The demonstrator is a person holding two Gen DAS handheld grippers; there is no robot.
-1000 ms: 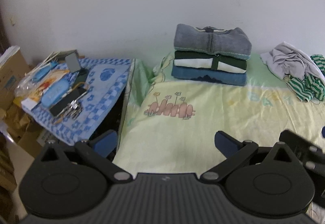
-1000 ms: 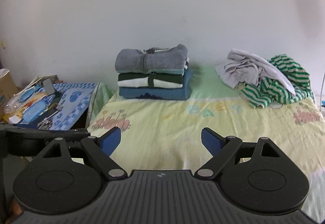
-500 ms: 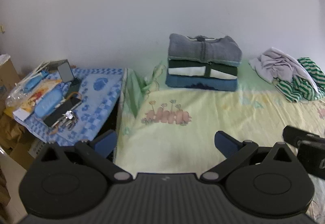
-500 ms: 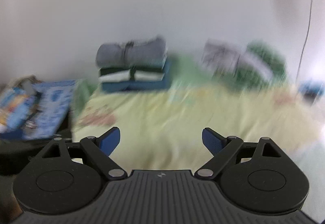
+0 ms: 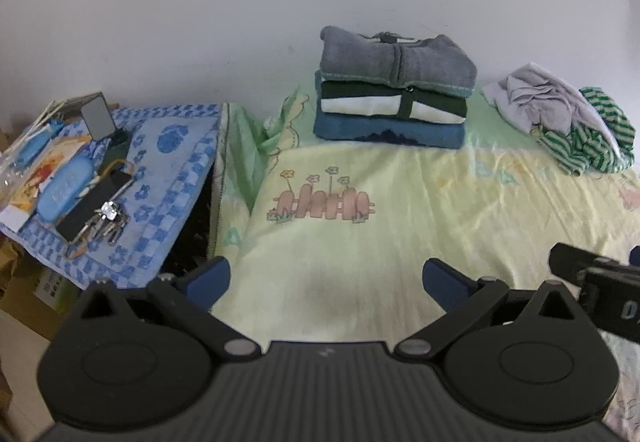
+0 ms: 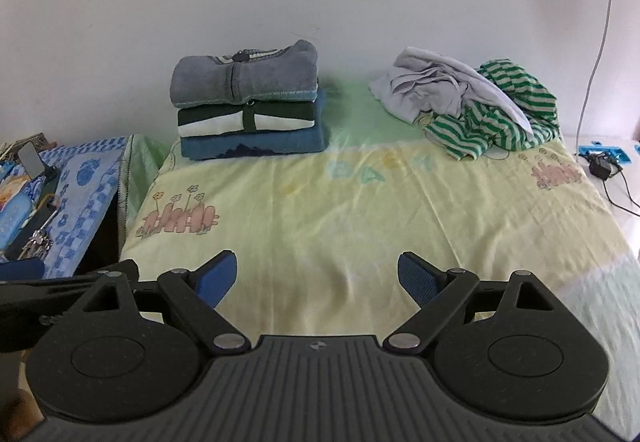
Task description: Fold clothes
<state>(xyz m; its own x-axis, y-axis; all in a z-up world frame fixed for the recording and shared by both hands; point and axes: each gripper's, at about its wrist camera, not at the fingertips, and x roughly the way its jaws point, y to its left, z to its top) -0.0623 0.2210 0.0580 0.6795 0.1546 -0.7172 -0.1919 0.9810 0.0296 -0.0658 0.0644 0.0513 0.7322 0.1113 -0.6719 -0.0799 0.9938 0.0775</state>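
A stack of three folded garments [image 5: 394, 93] [image 6: 248, 101] stands at the back of the bed against the wall, grey on top, dark green and white in the middle, blue below. To its right lies a crumpled pile: a pale grey garment [image 5: 540, 97] [image 6: 440, 85] over a green-and-white striped one [image 5: 592, 137] [image 6: 504, 109]. My left gripper [image 5: 326, 278] hovers open over the bed's near left part with nothing between its fingers. My right gripper [image 6: 316, 274] is open and empty over the bed's near middle. Both stay well short of the clothes.
The bed carries a pale yellow-green printed sheet [image 6: 360, 201]. Left of it a side table with a blue patterned cloth [image 5: 160, 157] holds keys [image 5: 106, 217], a blue case and papers. A dark gap separates table and bed. Cables and a blue object [image 6: 604, 153] lie at the right.
The left view has drifted right and back from the bed's left edge. The right view swung right, blurred, then settled, with the crumpled pile more central. Both grippers stay open.
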